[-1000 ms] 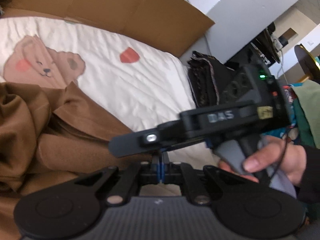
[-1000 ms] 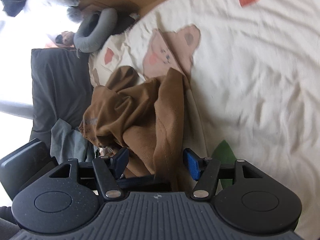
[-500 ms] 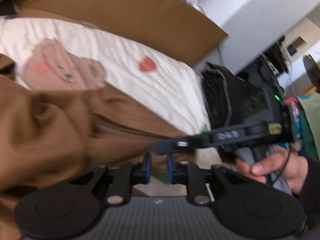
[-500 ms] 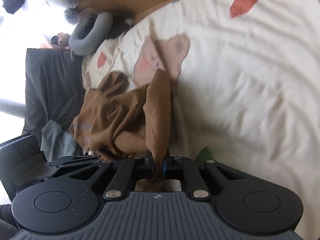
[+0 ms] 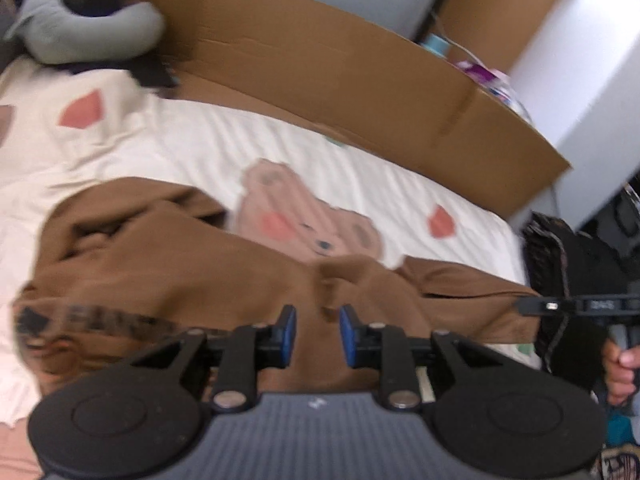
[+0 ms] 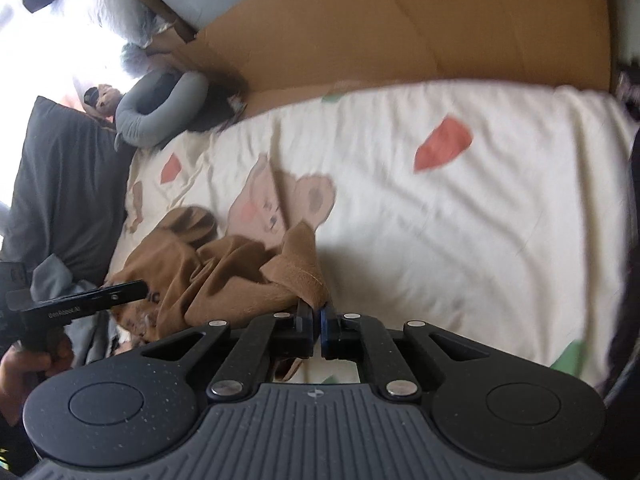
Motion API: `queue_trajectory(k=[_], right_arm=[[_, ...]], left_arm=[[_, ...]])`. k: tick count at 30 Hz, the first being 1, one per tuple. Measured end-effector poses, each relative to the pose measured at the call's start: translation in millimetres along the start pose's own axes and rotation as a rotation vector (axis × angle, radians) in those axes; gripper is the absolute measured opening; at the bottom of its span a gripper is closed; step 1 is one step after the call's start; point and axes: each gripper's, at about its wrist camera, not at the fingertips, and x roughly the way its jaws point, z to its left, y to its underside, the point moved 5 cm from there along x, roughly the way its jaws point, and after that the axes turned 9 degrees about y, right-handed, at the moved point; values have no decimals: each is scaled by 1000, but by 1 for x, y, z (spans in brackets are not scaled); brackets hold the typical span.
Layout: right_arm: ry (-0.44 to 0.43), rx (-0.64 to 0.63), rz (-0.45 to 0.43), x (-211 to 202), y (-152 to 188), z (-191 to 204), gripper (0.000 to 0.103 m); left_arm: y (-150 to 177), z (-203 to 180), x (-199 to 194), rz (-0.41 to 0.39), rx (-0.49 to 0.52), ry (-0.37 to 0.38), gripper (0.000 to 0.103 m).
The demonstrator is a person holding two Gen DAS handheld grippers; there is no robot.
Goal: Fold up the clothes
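Note:
A crumpled brown garment (image 5: 180, 264) lies on the cream bear-print bed sheet (image 5: 240, 140). In the left wrist view my left gripper (image 5: 318, 320) hovers over it. Its jaws are opening, and the blue pads (image 5: 289, 330) stand apart with cloth showing in the gap but not pinched. My right gripper (image 6: 317, 312) is shut on a hemmed edge of the brown garment (image 6: 224, 276) and holds it raised off the sheet. From the left wrist view, the right gripper (image 5: 520, 304) pulls that edge out to the right. The left gripper (image 6: 142, 288) shows at the left of the right wrist view.
A cardboard sheet (image 5: 340, 76) stands along the bed's far side. A grey neck pillow (image 5: 88, 28) and a dark pillow (image 6: 60, 184) lie at the head end. A dark stack of clothes (image 5: 552, 248) sits past the bed's right edge. A hand (image 5: 620, 364) grips the right handle.
My right gripper closed on the brown garment's edge and lifted it. My left gripper went from shut to partly open and drew back, so more of the garment and bed shows.

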Motion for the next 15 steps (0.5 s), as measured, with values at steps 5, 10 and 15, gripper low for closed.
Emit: queue_trajectory(k=[5, 10, 15], right_arm=[[84, 20, -83, -22, -22, -17, 0], [121, 76, -119, -37, -37, -47, 0], [74, 109, -87, -27, -28, -50, 0]], left_arm=[[-11, 25, -17, -39, -43, -61, 29], [-19, 42, -31, -71, -49, -121, 32], [-25, 55, -46, -116, -79, -156, 43]])
